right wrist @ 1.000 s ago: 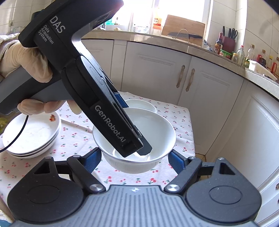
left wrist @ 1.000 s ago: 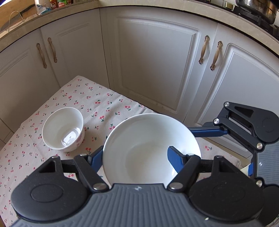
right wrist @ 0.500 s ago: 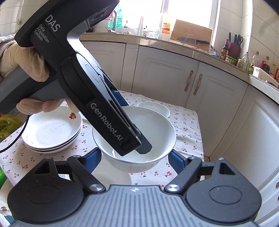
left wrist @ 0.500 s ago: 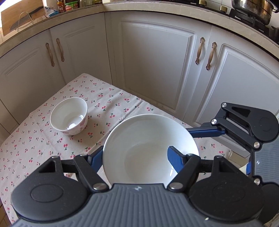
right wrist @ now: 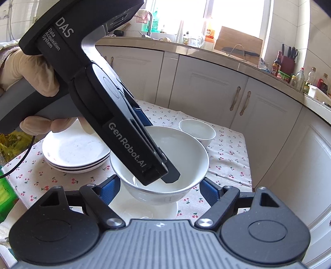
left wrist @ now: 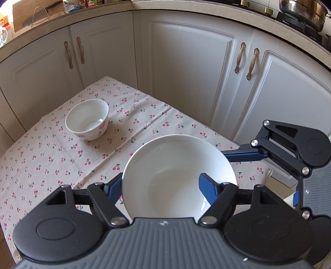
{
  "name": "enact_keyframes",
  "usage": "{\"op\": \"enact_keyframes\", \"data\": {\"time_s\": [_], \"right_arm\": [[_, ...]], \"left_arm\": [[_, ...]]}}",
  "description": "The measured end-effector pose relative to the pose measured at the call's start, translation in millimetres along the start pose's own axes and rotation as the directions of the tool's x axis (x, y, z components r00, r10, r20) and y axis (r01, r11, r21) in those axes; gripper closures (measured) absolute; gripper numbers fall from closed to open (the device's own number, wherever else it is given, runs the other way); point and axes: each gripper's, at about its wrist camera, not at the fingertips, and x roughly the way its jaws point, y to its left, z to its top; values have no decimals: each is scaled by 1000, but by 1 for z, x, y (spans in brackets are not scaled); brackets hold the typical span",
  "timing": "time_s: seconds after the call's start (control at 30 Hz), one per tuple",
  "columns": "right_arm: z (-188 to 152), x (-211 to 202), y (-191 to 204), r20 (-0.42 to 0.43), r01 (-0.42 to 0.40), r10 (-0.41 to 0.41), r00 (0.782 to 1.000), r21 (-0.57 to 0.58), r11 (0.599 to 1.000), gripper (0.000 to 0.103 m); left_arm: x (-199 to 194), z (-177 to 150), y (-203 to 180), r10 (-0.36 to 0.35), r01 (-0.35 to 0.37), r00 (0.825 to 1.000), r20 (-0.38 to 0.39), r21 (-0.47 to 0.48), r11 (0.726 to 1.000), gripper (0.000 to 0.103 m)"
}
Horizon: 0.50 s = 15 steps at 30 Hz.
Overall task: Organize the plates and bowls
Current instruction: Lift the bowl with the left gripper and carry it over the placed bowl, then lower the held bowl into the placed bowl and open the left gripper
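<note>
The left gripper [left wrist: 159, 186] has its jaws clamped on the big white bowl's [left wrist: 175, 171] rim, lifted above the table [left wrist: 51, 165]. The right gripper [right wrist: 159, 187] stands with jaws apart, empty, the bowl between them. A small bowl [left wrist: 86, 119] sits upper left; 3 stacked plates [right wrist: 72, 153] lie left.

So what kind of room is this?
Most likely a home kitchen: white cabinets under a countertop, a steel pot on the stove, and sauce bottles by a knife block.
</note>
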Motion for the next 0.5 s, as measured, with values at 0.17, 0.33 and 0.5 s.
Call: {"op": "enact_keyframes", "data": {"time_s": [0.17, 0.33, 0.5], "right_arm": [[-7, 4, 4, -21, -19, 19, 1000, 3, 1000, 16], [-14, 8, 7, -48, -34, 34, 998, 4, 999, 16], [-20, 11, 8, -70, -45, 45, 997, 10, 999, 16]], "left_arm": [[4, -9, 1, -7, 7, 1000, -12, -15, 1000, 28], [9, -15, 1, -16, 16, 1000, -24, -23, 1000, 28], [17, -18, 2, -37, 36, 998, -40, -33, 999, 28]]}}
